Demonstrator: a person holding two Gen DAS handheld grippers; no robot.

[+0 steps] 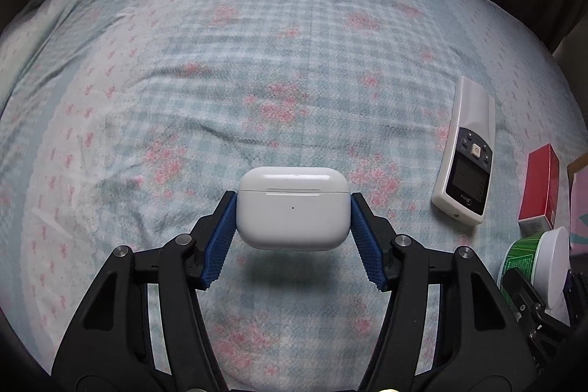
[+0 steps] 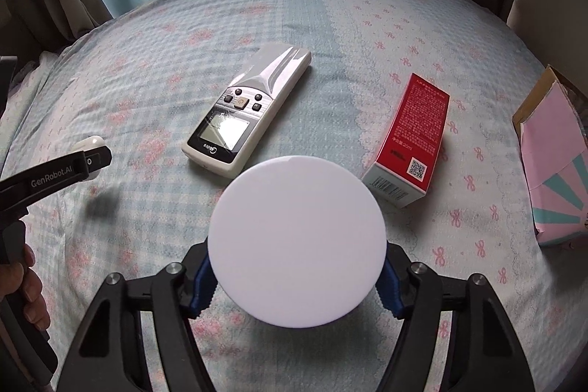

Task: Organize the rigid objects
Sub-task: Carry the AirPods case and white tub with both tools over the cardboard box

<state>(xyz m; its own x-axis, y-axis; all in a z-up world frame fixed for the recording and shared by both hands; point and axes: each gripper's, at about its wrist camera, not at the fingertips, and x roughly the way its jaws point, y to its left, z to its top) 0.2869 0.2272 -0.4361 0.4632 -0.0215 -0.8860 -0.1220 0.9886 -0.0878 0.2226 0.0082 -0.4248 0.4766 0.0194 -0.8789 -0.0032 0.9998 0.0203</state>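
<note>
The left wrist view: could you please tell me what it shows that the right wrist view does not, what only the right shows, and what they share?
Only the left wrist view shows the earbuds case's front, clamped between the left tool's blue pads, and the jar's green label.

Only the right wrist view shows the jar's white lid face-on in the right tool, the red box's barcode end, and a hand.

Both show the remote control, red box, pink carton and floral bedsheet.
</note>
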